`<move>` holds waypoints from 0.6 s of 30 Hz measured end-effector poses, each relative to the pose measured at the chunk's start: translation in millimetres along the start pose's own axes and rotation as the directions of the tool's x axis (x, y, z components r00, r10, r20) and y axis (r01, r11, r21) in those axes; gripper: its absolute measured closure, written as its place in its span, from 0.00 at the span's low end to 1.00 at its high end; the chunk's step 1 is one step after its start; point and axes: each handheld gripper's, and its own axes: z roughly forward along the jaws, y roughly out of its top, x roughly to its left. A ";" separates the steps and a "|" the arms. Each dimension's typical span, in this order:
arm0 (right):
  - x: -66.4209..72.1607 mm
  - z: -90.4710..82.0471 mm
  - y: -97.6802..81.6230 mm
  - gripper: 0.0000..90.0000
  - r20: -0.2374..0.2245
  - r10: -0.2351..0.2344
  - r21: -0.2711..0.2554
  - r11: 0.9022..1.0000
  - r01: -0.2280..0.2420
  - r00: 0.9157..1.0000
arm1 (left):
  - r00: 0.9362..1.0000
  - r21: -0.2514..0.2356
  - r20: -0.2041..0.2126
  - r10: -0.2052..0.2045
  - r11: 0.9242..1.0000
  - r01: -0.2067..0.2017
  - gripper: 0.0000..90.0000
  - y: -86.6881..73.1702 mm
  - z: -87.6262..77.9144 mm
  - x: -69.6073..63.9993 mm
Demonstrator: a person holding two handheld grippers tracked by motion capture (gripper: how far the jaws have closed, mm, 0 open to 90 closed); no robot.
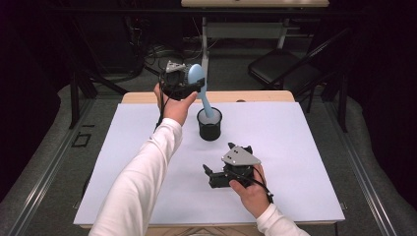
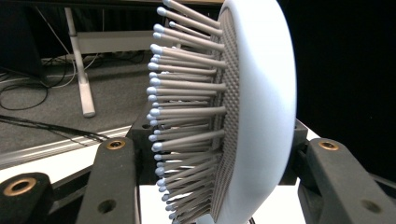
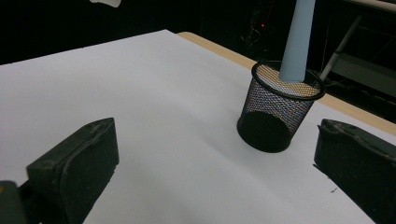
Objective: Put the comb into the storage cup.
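A pale blue hairbrush (image 1: 199,86) stands tilted with its handle (image 3: 296,39) down inside a black mesh cup (image 1: 210,124) near the table's far middle. My left gripper (image 1: 189,84) is raised above the cup's left side and shut on the brush head (image 2: 254,112); grey bristles (image 2: 187,107) point left between the jaws. My right gripper (image 1: 209,173) rests low over the white sheet in front of the cup, open, with nothing between its jaws. From the right gripper view the mesh cup (image 3: 279,109) stands ahead and to the right.
A white sheet (image 1: 295,147) covers most of the wooden table (image 1: 255,96). Beyond the far edge are another table's legs (image 1: 204,44), floor cables (image 1: 157,51) and a dark folding chair (image 1: 290,69). Dark curtains close in both sides.
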 end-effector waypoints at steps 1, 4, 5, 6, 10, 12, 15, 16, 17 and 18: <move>-0.1 0.0 0.0 0.00 0.000 0.000 -0.001 1.000 0.000 1.000 | 1.000 0.001 0.001 -0.001 1.000 0.001 0.55 -0.5 0.5 -0.3; -0.1 0.0 0.0 0.00 0.000 0.000 0.000 1.000 0.000 1.000 | 1.000 0.005 0.002 0.001 1.000 -0.001 0.55 -1.6 2.2 -1.7; 0.0 -0.1 0.0 0.00 0.000 0.000 0.000 1.000 0.000 1.000 | 1.000 0.006 0.003 0.002 1.000 -0.002 0.55 -2.0 2.8 -2.5; 0.1 -0.2 0.0 0.00 0.000 -0.001 -0.001 1.000 0.001 1.000 | 1.000 0.007 0.005 0.002 1.000 -0.002 0.55 -2.3 3.3 -3.1; -0.4 -0.3 0.1 0.00 0.001 -0.001 -0.002 1.000 0.001 1.000 | 1.000 0.014 0.009 0.006 1.000 -0.006 0.55 -4.0 5.9 -5.8; -0.3 -0.4 0.1 0.00 0.001 0.000 -0.002 1.000 0.000 1.000 | 1.000 0.020 0.007 0.009 1.000 -0.009 0.55 -4.6 6.8 -6.8; -0.1 -0.5 0.2 0.00 0.000 -0.001 -0.003 1.000 0.001 1.000 | 1.000 0.023 0.009 0.014 1.000 -0.014 0.55 -5.6 8.4 -8.0; 0.1 -0.4 0.2 0.00 -0.001 0.000 -0.002 1.000 0.000 1.000 | 1.000 0.023 0.010 0.014 1.000 -0.014 0.55 -6.0 8.9 -8.3; 0.2 -0.4 0.3 0.00 -0.001 -0.001 -0.002 1.000 0.001 1.000 | 1.000 0.026 0.010 0.016 1.000 -0.016 0.55 -6.6 9.5 -8.6; 0.4 -0.5 0.3 0.00 -0.002 -0.002 -0.002 1.000 0.002 1.000 | 1.000 0.027 0.009 0.016 1.000 -0.016 0.55 -6.9 10.0 -8.8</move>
